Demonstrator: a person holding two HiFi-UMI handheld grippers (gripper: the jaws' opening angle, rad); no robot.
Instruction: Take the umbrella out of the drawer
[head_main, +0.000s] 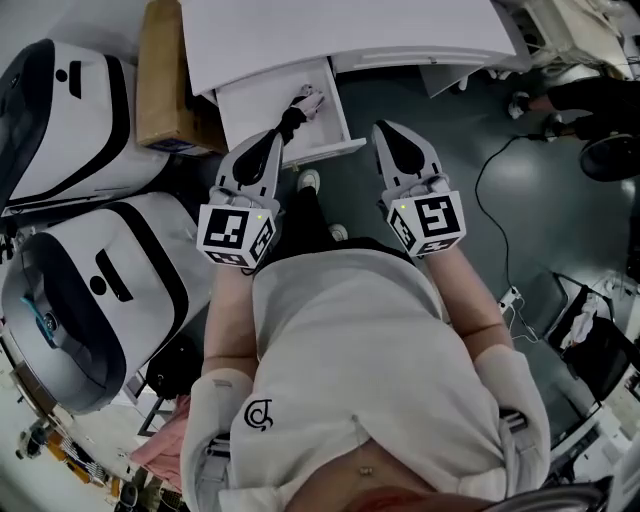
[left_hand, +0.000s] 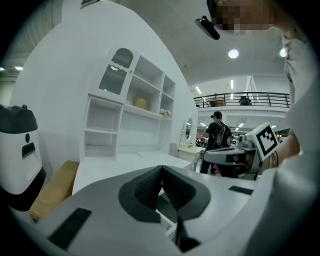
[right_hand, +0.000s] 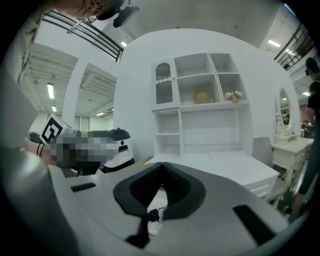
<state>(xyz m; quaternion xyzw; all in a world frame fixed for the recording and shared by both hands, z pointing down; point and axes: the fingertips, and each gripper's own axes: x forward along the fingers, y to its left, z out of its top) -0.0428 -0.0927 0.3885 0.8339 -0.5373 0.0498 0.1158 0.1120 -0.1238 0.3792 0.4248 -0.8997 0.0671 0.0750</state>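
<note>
Seemingly a small folded umbrella (head_main: 303, 108) lies in the open drawer (head_main: 245, 110), upper middle of the head view. It looks light, with soft, slippery fabric, so its dark, stiffer end seems the surest hold. The left tool (head_main: 272, 138) and right tool (head_main: 388, 130) are both closed and empty.

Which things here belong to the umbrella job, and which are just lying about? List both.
Job in hand:
umbrella
open drawer
left tongs, shut and empty
right tongs, shut and empty

Lying about:
cardboard box
upper white machine
lower white machine
</note>
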